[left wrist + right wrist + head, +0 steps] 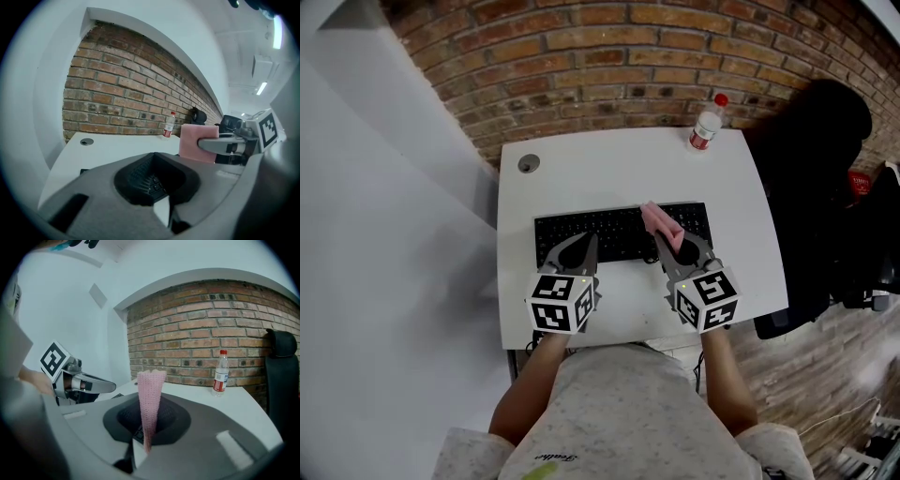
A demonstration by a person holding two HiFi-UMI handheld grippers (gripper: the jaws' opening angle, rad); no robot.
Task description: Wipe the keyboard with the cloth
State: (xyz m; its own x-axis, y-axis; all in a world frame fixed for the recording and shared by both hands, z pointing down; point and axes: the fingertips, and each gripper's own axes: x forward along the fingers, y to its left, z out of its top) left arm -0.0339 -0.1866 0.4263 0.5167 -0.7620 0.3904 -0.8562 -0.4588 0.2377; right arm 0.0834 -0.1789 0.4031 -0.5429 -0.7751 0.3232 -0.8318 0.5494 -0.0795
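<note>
Right hand-held gripper (673, 247) has its jaws clamped on a folded pink cloth (660, 223), which stands upright between them, over the right part of the black keyboard (600, 235). In the right gripper view the cloth (149, 404) rises as a narrow knitted strip from the pinched jaws. Left hand-held gripper (575, 249) sits over the keyboard's left part, its jaws together with nothing between them. The keyboard lies near the front edge of the white table (619, 169). A plastic bottle with a red cap (706, 126) stands at the table's far right corner, by the brick wall (609, 56).
</note>
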